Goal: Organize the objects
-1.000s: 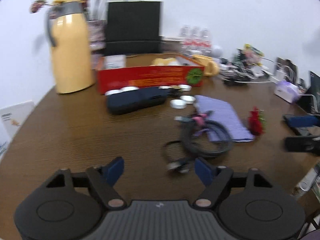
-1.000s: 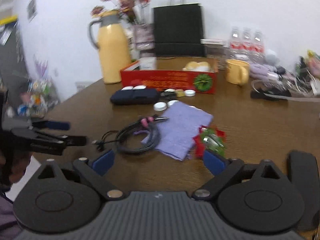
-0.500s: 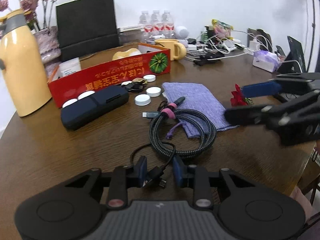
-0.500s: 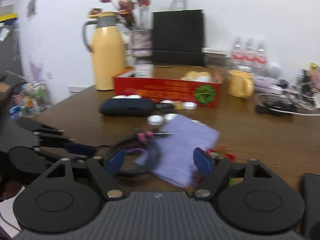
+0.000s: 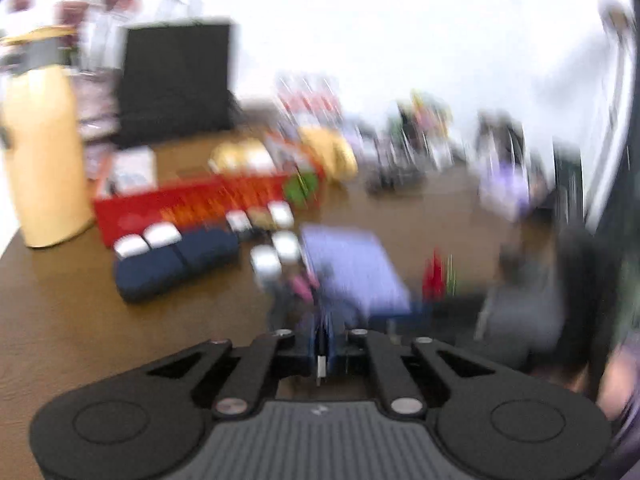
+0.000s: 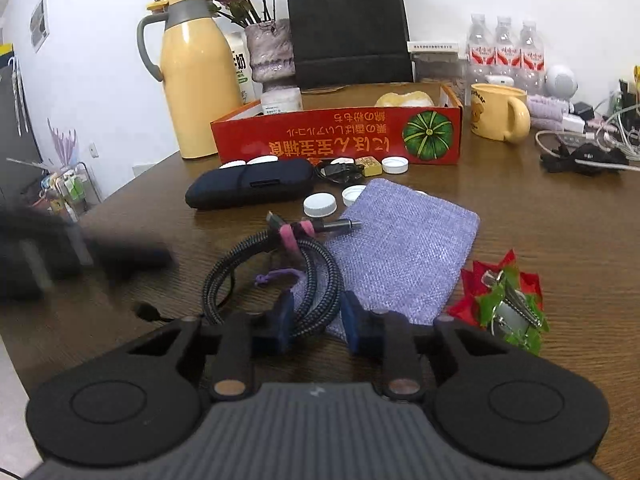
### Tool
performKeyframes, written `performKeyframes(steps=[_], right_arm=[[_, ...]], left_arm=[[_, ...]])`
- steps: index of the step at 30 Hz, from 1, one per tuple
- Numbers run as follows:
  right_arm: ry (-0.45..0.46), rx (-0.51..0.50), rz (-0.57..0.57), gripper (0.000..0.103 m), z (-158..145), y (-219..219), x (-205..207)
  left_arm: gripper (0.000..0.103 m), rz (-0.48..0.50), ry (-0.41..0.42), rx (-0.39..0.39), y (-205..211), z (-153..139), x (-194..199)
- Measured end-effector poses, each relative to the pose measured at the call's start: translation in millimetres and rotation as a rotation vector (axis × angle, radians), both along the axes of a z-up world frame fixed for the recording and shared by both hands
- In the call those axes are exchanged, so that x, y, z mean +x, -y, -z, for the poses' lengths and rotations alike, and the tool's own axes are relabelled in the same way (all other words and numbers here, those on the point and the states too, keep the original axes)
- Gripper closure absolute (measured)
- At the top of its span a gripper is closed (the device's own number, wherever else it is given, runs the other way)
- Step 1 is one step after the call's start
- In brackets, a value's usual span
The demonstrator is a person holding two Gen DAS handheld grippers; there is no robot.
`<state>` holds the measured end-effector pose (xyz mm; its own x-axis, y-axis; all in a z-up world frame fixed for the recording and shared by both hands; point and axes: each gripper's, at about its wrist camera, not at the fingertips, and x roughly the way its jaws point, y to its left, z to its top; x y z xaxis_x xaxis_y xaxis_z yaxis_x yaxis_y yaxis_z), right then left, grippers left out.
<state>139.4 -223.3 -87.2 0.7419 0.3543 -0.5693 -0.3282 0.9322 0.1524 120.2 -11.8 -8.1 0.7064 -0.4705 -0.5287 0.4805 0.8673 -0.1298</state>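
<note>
Left wrist view, badly blurred: the left gripper (image 5: 322, 344) has its blue pads pressed almost together with a thin pale sliver pinched between them, probably a cable plug, though the blur does not let me say so. The gripper points forward and somewhat down over the brown table (image 5: 80, 312). Just beyond its tips lies the purple pouch (image 5: 352, 272); left of the pouch sits the dark blue case (image 5: 176, 264), and behind that the red box (image 5: 192, 208). A dark smear right of the pouch is likely the other gripper.

Right wrist view, sharp: the right gripper (image 6: 314, 316) is closing, its jaws narrow, with the near loop of the coiled black braided cable (image 6: 276, 272) running between the two blue pads; I cannot tell whether the pads already press it. The coil lies on the table against the pouch's (image 6: 400, 248) left edge, its pink strap (image 6: 290, 236) on the far side. The gripper tilts down toward the table. A red and green hair clip (image 6: 504, 300) lies right of the pouch
</note>
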Motion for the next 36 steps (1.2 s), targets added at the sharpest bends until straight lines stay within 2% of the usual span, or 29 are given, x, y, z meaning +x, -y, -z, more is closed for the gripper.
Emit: performKeyframes(steps=[5,6,9,12,15,17,20,23,27,30,32,33,34,35,36], right_arm=[[0.009,-0.024,-0.002,0.077,0,-3,0],[0.010,-0.032,-0.002,0.077,0,-4,0],[0.013,-0.036,0.002,0.076,-1,-6,-1],[0.008,-0.030,0.006,0.075,-1,-6,1],[0.009,-0.019,0.007,0.073,0,-6,3],[0.011,-0.030,0.009,0.071,-1,-8,2],[0.011,-0.046,-0.003,0.065,-2,-12,1],[0.017,-0.055,-0.019,0.063,-1,-14,0],[0.019,-0.062,-0.025,0.063,-1,-15,1],[0.021,-0.062,-0.025,0.063,-1,-14,1],[0.021,-0.063,-0.027,0.063,-1,-14,2],[0.022,-0.067,-0.028,0.063,-1,-15,3],[0.022,-0.068,-0.028,0.062,-1,-15,3],[0.021,-0.071,-0.028,0.063,-1,-15,3],[0.023,-0.081,-0.030,0.064,-1,-16,4]], left_arm=[[0.101,-0.157,0.083,-0.164,-48,-51,0],[0.103,-0.175,0.096,-0.167,-54,-57,-1],[0.103,-0.243,0.201,-0.159,-74,-81,-11],[0.103,-0.258,0.228,-0.155,-84,-91,-15],[0.099,-0.217,0.165,-0.106,-70,-70,-8],[0.085,-0.182,0.080,-0.063,-55,-42,1],[0.073,-0.114,0.020,0.008,-26,0,15],[0.072,-0.108,-0.015,0.033,-10,26,48],[0.067,-0.108,-0.059,0.052,-8,40,96],[0.066,-0.037,-0.107,0.069,-1,46,115],[0.069,-0.010,-0.126,0.091,3,52,116],[0.078,-0.007,-0.132,0.097,6,56,118],[0.100,0.002,-0.147,0.098,6,58,118],[0.102,-0.007,-0.149,0.100,6,58,115],[0.102,-0.027,-0.114,0.099,6,56,111]])
